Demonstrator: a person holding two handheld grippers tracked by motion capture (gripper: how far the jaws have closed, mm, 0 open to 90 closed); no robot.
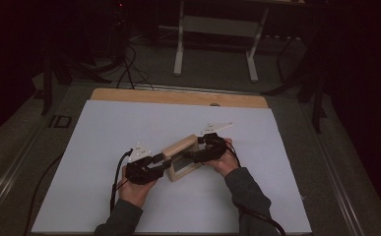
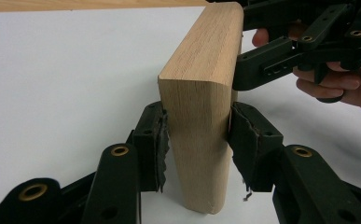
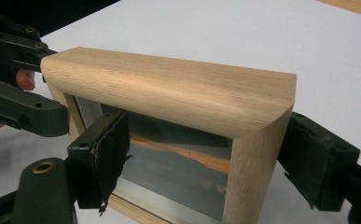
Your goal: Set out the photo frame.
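I hold a two-jaw gripper in each hand over a white sheet (image 1: 129,128) laid across a wooden table (image 1: 178,96), and between them stands one thing: a thick frame of pale wood (image 1: 180,158), set upright on its lower edge; it stands on the sheet between my two hands, a gripper at each end.

My left gripper (image 2: 197,133) has one end post of the frame between its jaws; in the left gripper view one torn black pad (image 2: 157,140) lies against the broad face on one side and the other pad against the face opposite, so I judge this a firm grip on the post, well up from the sheet.

My right gripper (image 3: 201,149) straddles the opposite corner; one pad reaches into the frame's opening, against the inner side of the post, while the other jaw sits at the outer face; whether both pads truly press the wood I cannot tell for certain, but they look closed on that post.

As a container, the frame is a shallow box with an open front; inside the opening, just past my right inner jaw, I see a dark glossy panel (image 3: 178,172) with a pale border at the bottom and an orange streak of reflection; nothing loose lies in it.

As for progress, I judge the frame stood up and steadied from both ends; lifting, turning or laying it down is not yet done.
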